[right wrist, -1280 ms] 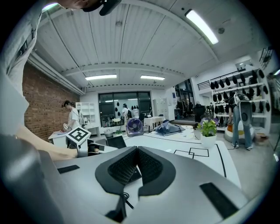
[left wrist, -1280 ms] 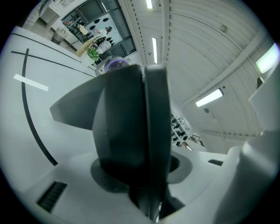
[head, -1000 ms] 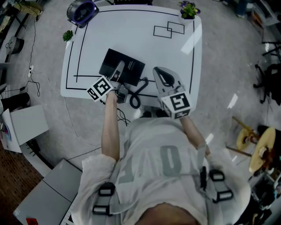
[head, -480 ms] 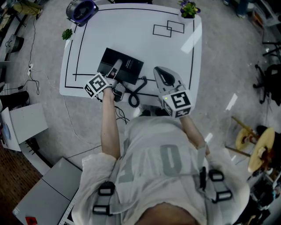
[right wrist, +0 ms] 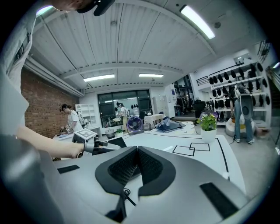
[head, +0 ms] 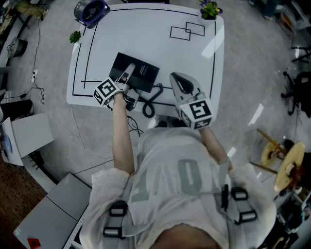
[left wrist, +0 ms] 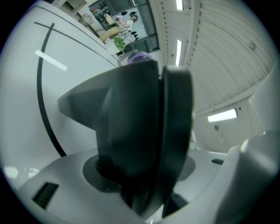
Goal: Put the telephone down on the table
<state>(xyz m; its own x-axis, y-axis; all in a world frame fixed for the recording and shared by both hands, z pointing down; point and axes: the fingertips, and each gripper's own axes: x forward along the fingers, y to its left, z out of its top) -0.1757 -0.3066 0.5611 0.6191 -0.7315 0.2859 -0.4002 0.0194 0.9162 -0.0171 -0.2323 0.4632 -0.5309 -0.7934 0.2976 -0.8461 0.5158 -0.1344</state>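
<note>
The black telephone [head: 141,73] lies flat on the white table [head: 155,53], near the front left, and its coiled cord [head: 148,102] loops over the front edge. My left gripper [head: 127,74] reaches over the telephone's near left side. Its jaws are opening, and a dark part of the telephone [left wrist: 131,127] still stands between them, filling the left gripper view. My right gripper [head: 175,78] hovers to the right of the telephone, over the table's front edge. It is shut, pads [right wrist: 148,168] together, with nothing in it.
A purple fan [head: 91,12] stands at the table's far left corner and a potted plant [head: 209,9] at the far right. Black lines and two outlined rectangles [head: 187,31] mark the tabletop. Grey boxes [head: 31,138] sit on the floor to the left.
My left gripper has shifted slightly to the left and farther over the table with the telephone part between its jaws. The right gripper has stayed in place.
</note>
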